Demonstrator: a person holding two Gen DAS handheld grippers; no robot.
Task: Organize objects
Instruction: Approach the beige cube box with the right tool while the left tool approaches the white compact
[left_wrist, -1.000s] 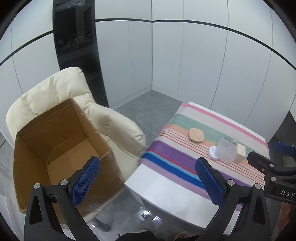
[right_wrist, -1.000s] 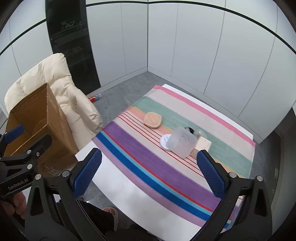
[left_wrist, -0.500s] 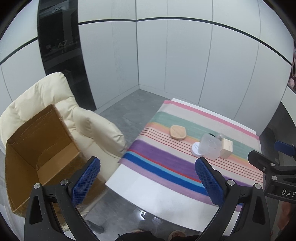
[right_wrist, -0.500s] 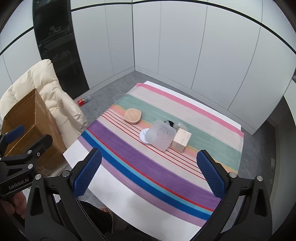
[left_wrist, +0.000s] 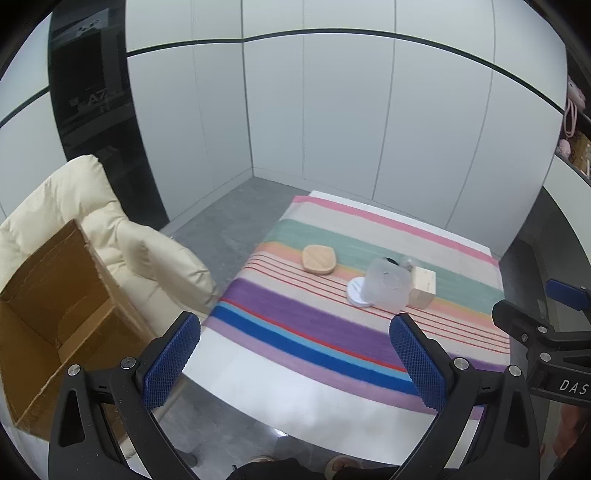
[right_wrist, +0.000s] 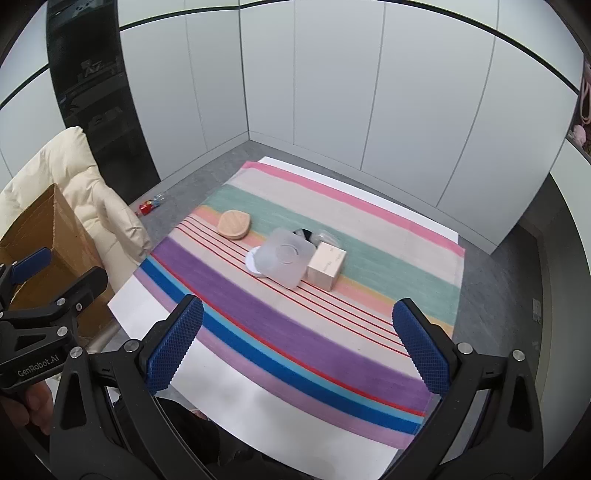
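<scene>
On the striped cloth (left_wrist: 317, 325) (right_wrist: 280, 332) a rounded wooden box (left_wrist: 319, 259) (right_wrist: 234, 224) lies apart from a cluster: a frosted plastic container (left_wrist: 386, 284) (right_wrist: 284, 260), a white round disc (left_wrist: 355, 291) (right_wrist: 253, 263) under its edge, and a pale wooden cube (left_wrist: 423, 287) (right_wrist: 327, 267). A dark item behind the container is mostly hidden. My left gripper (left_wrist: 293, 362) is open and empty, above the table's near edge. My right gripper (right_wrist: 299, 345) is open too, nothing between its pads. An open cardboard box (left_wrist: 55, 317) (right_wrist: 48, 240) sits on the cream armchair (left_wrist: 122, 243) at the left.
The white table (left_wrist: 280, 391) stands in a corner of white wall panels with grey floor around it. A small red object (right_wrist: 147, 206) lies on the floor beyond the armchair. A shelf with pink items (left_wrist: 576, 122) is at the far right. A person's fingers (right_wrist: 33, 406) hold the left gripper.
Both views have swung to the right, from the armchair and box toward the table, and the cluster of objects now sits nearer the middle. Both grippers have stayed open.
</scene>
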